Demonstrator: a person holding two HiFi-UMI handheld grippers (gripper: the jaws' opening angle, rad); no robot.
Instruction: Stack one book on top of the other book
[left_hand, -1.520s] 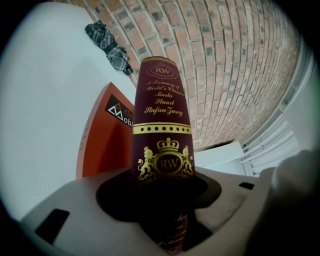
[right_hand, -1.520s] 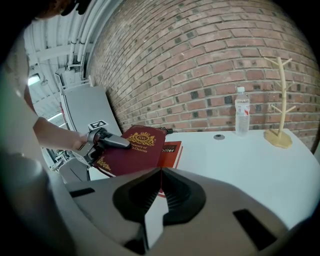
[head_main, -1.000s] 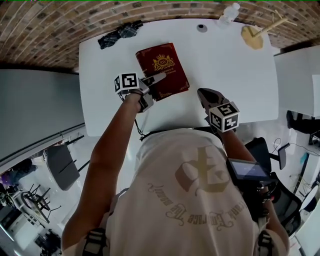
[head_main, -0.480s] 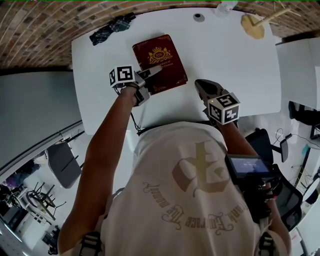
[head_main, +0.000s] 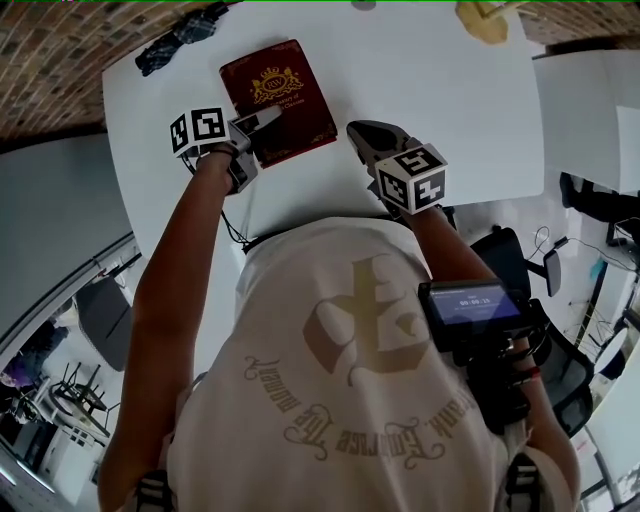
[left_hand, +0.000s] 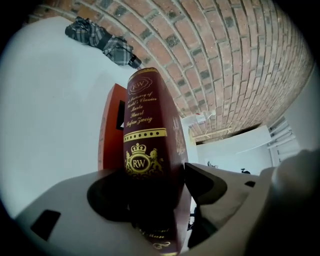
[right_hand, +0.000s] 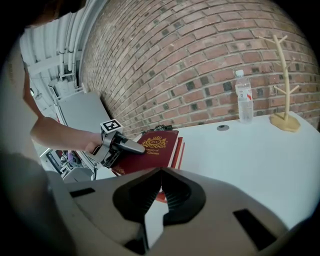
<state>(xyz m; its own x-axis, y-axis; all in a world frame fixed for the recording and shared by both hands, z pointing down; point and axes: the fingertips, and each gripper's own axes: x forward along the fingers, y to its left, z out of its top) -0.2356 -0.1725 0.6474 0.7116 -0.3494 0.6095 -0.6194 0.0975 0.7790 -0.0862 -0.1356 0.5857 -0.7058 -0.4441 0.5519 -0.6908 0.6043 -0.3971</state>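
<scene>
Books (head_main: 277, 98) stacked up, left gripper (head_main: 268, 116) letting go

Closest in, the right gripper (right_hand: 159, 180) hung over the white table (head_main: 440, 100) with its jaws pinched together on nothing. A bit further on, the left gripper sat at the near edge of the top maroon book (left_hand: 150, 145), jaws opening with the spine between them. That one lay flat on a redder book (left_hand: 110, 125). Way back were a folded umbrella (left_hand: 102, 40), a water bottle (right_hand: 244, 102) and a brick wall (right_hand: 200, 50).
</scene>
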